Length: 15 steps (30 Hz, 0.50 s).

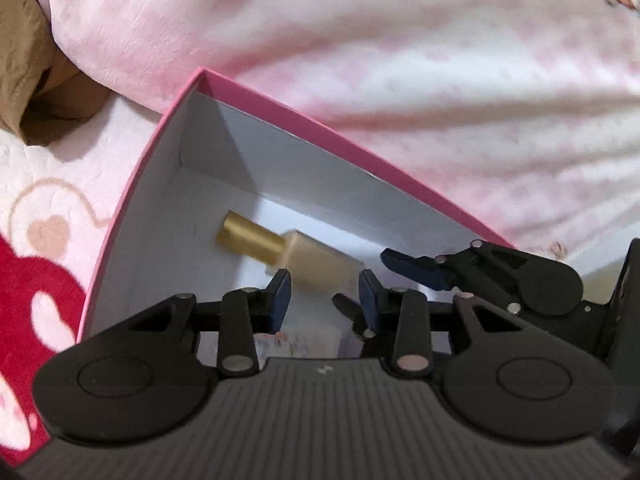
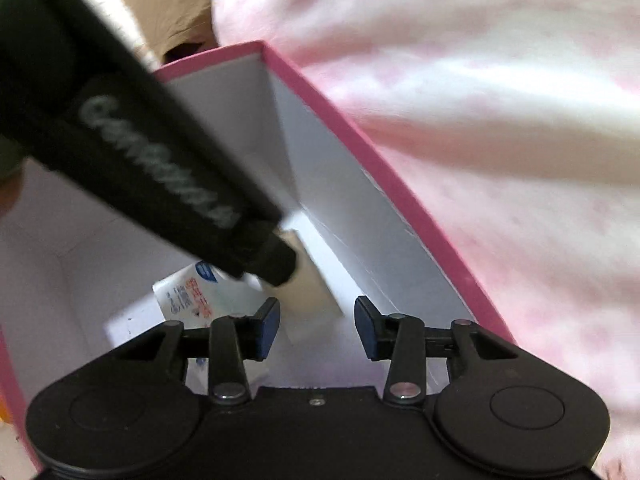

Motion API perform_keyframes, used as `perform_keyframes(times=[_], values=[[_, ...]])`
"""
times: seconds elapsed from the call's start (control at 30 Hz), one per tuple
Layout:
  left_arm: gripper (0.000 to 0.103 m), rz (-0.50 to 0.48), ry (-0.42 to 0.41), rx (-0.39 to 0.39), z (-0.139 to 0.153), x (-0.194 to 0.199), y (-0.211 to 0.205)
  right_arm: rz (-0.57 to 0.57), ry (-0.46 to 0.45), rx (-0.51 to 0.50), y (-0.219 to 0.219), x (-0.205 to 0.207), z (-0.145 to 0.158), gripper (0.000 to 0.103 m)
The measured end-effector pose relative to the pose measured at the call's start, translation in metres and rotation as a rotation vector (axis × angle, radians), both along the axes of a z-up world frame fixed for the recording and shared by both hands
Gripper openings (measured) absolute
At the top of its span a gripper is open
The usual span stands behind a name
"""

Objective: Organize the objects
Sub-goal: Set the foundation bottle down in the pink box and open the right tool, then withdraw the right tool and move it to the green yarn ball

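Note:
An open pink box (image 1: 320, 136) with a white inside rests on bedding. On its floor lies a cream bottle (image 1: 316, 256) with a gold cap (image 1: 248, 236). My left gripper (image 1: 324, 292) hovers over the bottle's base end, jaws a little apart and pinching nothing. One of the right gripper's fingers (image 1: 416, 270) shows beside it. In the right wrist view a black tube (image 2: 160, 160) with pale lettering slants down into the box (image 2: 360, 136). Its cap end is over the bottle (image 2: 316, 296); what holds the tube is hidden. My right gripper (image 2: 318, 320) is open and empty.
A white packet (image 2: 188, 296) with blue and red print lies on the box floor left of the bottle. A pink fleece blanket (image 1: 400, 60) bulges just behind the box. Brown cloth (image 1: 24, 60) sits at the far left, and red-and-white patterned bedding (image 1: 36, 292) at the near left.

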<state>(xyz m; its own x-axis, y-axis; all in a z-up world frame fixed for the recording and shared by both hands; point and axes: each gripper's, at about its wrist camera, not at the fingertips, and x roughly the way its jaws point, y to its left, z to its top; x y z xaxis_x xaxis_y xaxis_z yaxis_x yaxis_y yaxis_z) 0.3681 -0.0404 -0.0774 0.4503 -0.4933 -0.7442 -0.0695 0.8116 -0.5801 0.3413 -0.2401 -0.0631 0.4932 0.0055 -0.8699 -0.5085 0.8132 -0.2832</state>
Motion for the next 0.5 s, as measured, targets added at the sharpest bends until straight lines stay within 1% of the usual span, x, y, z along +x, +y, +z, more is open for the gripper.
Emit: perform_keyframes(times=[0.07,0.1,0.17,0.2,0.3,0.33,0.43,0.5], values=[[0.035,-0.016,-0.004,0.014,0.009,-0.009,-0.002,-0.042,-0.003,0.022,-0.001,-0.016,0.013,0.047],[0.035,-0.028,-0.009,0.029,0.014,-0.012,0.0,-0.051,-0.005,0.05,-0.001,-0.026,0.021,0.047],[0.035,-0.06,-0.022,0.064,0.026,-0.026,0.003,-0.072,-0.019,0.109,-0.003,-0.049,0.038,0.052],[0.035,-0.078,-0.032,0.081,0.034,-0.032,0.002,-0.087,-0.022,0.141,-0.004,-0.061,0.047,0.057],[0.035,-0.125,-0.084,0.137,0.054,-0.059,0.0,-0.129,-0.04,0.237,-0.009,-0.095,0.073,0.06],[0.036,-0.144,-0.09,0.153,0.059,-0.066,-0.002,-0.148,-0.043,0.264,-0.012,-0.105,0.081,0.062],[0.036,-0.169,-0.072,0.169,0.072,-0.088,0.002,-0.206,-0.058,0.343,-0.022,-0.124,0.105,0.062],[0.038,-0.188,-0.082,0.176,0.083,-0.1,0.001,-0.226,-0.085,0.359,-0.025,-0.146,0.123,0.062]])
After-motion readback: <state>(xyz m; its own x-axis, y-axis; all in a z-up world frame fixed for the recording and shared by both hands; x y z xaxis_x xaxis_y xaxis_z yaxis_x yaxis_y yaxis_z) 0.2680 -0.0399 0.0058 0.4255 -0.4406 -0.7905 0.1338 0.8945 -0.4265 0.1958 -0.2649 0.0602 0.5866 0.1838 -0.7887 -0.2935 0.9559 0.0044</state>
